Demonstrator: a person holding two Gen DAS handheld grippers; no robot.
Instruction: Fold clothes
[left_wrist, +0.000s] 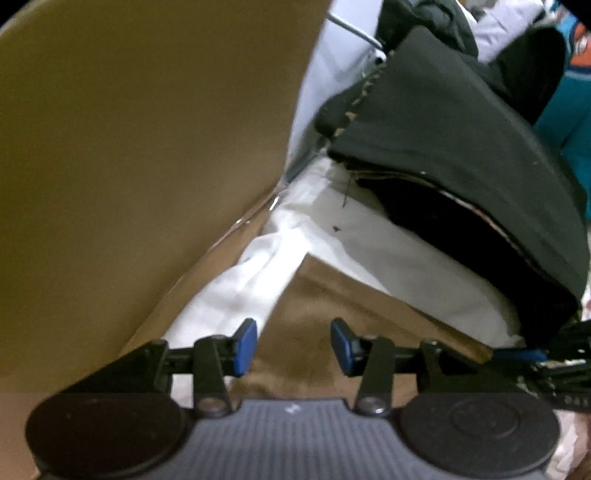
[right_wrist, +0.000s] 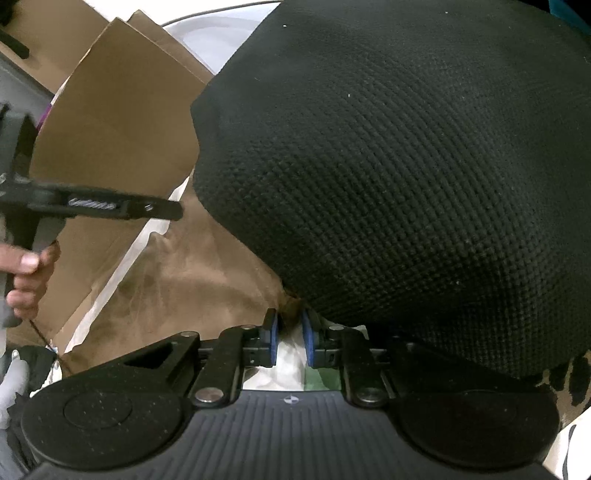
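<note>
The right hand-held gripper (right_wrist: 290, 341) is clenched on the edge of a brown cloth (right_wrist: 207, 273), just under a black knit garment (right_wrist: 388, 166) that bulges above it. The left hand-held gripper (left_wrist: 293, 347) hovers released over the same brown cloth, beside cardboard (left_wrist: 129, 147). A hand (right_wrist: 26, 273) grips its handle.

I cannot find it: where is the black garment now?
The black garment fills the right wrist view above the right gripper; in the left wrist view it lies right, over the white cloth.
</note>
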